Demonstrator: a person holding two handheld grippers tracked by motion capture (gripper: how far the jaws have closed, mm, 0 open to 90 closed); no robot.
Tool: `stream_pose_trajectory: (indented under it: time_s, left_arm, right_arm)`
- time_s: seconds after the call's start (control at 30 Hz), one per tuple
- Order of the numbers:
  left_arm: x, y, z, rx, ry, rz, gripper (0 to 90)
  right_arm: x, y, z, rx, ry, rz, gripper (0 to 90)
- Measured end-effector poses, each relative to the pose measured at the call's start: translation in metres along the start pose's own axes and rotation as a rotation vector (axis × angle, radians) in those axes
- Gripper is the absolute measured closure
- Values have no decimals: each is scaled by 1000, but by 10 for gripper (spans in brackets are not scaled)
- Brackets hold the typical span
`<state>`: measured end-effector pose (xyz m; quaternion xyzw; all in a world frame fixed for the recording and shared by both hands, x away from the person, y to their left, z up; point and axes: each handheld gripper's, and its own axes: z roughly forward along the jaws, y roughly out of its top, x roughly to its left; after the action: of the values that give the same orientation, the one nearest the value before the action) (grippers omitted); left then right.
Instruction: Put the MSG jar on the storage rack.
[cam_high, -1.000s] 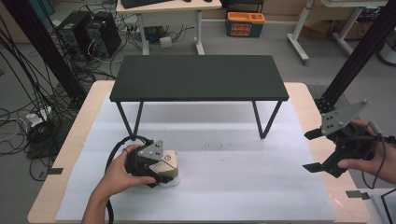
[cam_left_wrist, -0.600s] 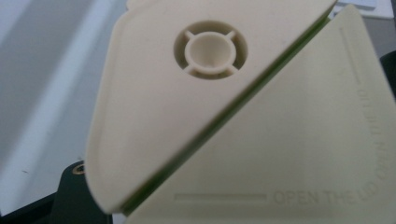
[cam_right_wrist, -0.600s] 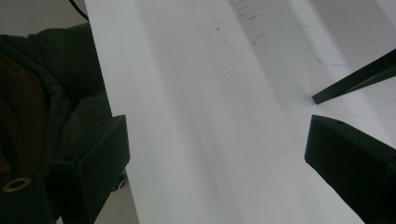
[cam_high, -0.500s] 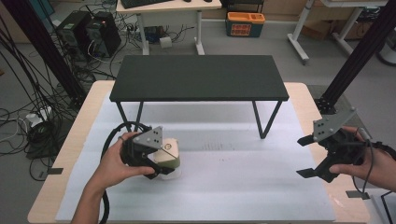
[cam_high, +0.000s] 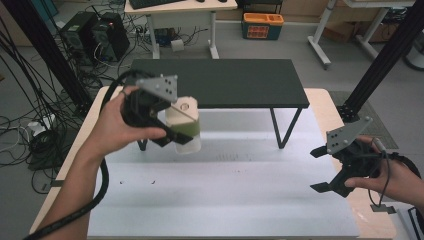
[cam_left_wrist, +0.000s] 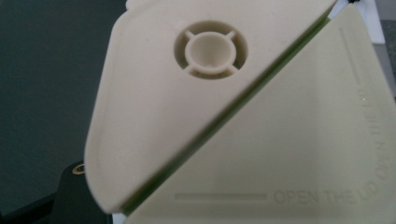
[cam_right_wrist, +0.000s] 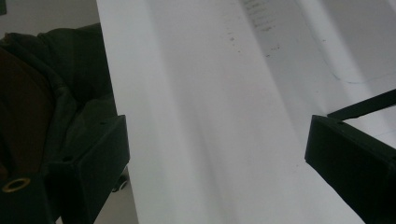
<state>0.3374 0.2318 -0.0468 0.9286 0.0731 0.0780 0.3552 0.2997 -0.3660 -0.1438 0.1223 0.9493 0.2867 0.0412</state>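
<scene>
A cream lidded container (cam_high: 186, 107) with a green seam hangs in the air just in front of the left part of the low black shelf (cam_high: 225, 82). My left gripper (cam_high: 172, 129) is shut on it, gripping its sides. In the left gripper view the container's lid (cam_left_wrist: 210, 116) is very close, with a round moulded hub and the embossed words "OPEN THE LID". My right gripper (cam_high: 316, 169) is open and holds nothing, low over the right edge of the white mat (cam_high: 225, 195). Its two jaws stand wide apart over the mat (cam_right_wrist: 219, 93) in the right gripper view.
The black shelf stands on thin legs (cam_high: 282, 127) at the back of the wooden table (cam_high: 327, 107). Dark clothing (cam_right_wrist: 56, 93) lies beyond the mat's edge. Cables, computer towers (cam_high: 95, 37) and an orange box (cam_high: 262, 24) are on the floor behind.
My left gripper has lifted the container off the white mat and carried it up and back toward the shelf. My right gripper has drifted slightly toward the near edge, still open.
</scene>
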Motion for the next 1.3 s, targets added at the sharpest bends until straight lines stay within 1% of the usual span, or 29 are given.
stream_pose_trajectory:
  time_s: [0.03, 0.07, 0.1, 0.13, 0.17, 0.2, 0.3, 0.33, 0.4, 0.43, 0.47, 0.53, 0.57, 0.6, 0.63, 0.67, 0.7, 0.73, 0.77, 0.83, 0.97, 1.1, 1.13, 1.17, 1.3]
  left_arm:
    - [3, 11, -5, 5, 8, -3, 294]
    - [9, 29, -13, 11, 29, -8, 294]
    - [9, 29, -13, 11, 29, -8, 294]
    - [11, 35, -16, 14, 33, -9, 294]
    - [16, 45, -21, 13, 38, -12, 294]
    - [23, 58, -27, 7, 46, -19, 294]
    - [32, 79, -36, -6, 74, -28, 294]
    - [32, 79, -36, -6, 74, -28, 294]
    - [39, 94, -40, -18, 91, -33, 294]
    - [46, 106, -42, -19, 104, -38, 294]
    - [46, 106, -42, -19, 104, -38, 294]
    - [51, 120, -41, -15, 130, -44, 294]
    - [60, 134, -37, -11, 145, -59, 294]
    - [60, 134, -37, -11, 145, -59, 294]
    - [67, 142, -32, -14, 152, -66, 294]
    - [71, 146, -29, -19, 156, -71, 294]
    - [71, 146, -29, -19, 156, -71, 294]
    - [79, 150, -22, -28, 157, -76, 294]
    - [79, 150, -22, -28, 157, -76, 294]
    - [86, 154, -14, -36, 161, -79, 294]
    - [100, 156, 9, -46, 170, -97, 294]
    - [112, 157, 32, -24, 166, -110, 294]
    - [121, 157, 45, -10, 156, -123, 294]
    - [121, 157, 45, -10, 156, -123, 294]
    - [132, 158, 65, 23, 147, -129, 294]
  right_arm:
    - [1, 1, -1, 1, -1, -3, 63]
    - [2, 2, -2, -2, -3, -8, 63]
    - [2, 2, -2, -2, -3, -8, 63]
    - [3, 1, -3, -6, -6, -9, 63]
    - [3, 0, -4, -11, -7, -8, 63]
    - [3, 0, -4, -11, -9, -9, 63]
    - [3, -3, -6, -17, -12, -3, 63]
    - [3, -3, -6, -17, -12, -3, 63]
    - [4, -6, -7, -24, -15, 1, 64]
    - [4, -7, -8, -24, -16, 0, 64]
    - [4, -7, -8, -24, -16, 0, 64]
    - [4, -7, -9, -25, -20, 2, 64]
    - [5, -8, -10, -31, -22, 3, 64]
    - [5, -8, -10, -31, -22, 3, 64]
    - [5, -10, -12, -43, -28, 4, 65]
    - [5, -11, -12, -47, -27, 5, 68]
    - [5, -11, -12, -47, -27, 5, 68]
    - [6, -13, -14, -54, -30, 6, 69]
    - [6, -13, -14, -54, -30, 6, 69]
    - [6, -15, -15, -60, -31, 12, 70]
    - [4, -18, -16, -62, -33, 18, 70]
    - [1, -22, -17, -65, -35, 27, 70]
    - [1, -23, -17, -68, -36, 29, 70]
    - [1, -23, -17, -68, -36, 29, 70]
    - [-1, -26, -17, -67, -35, 32, 69]
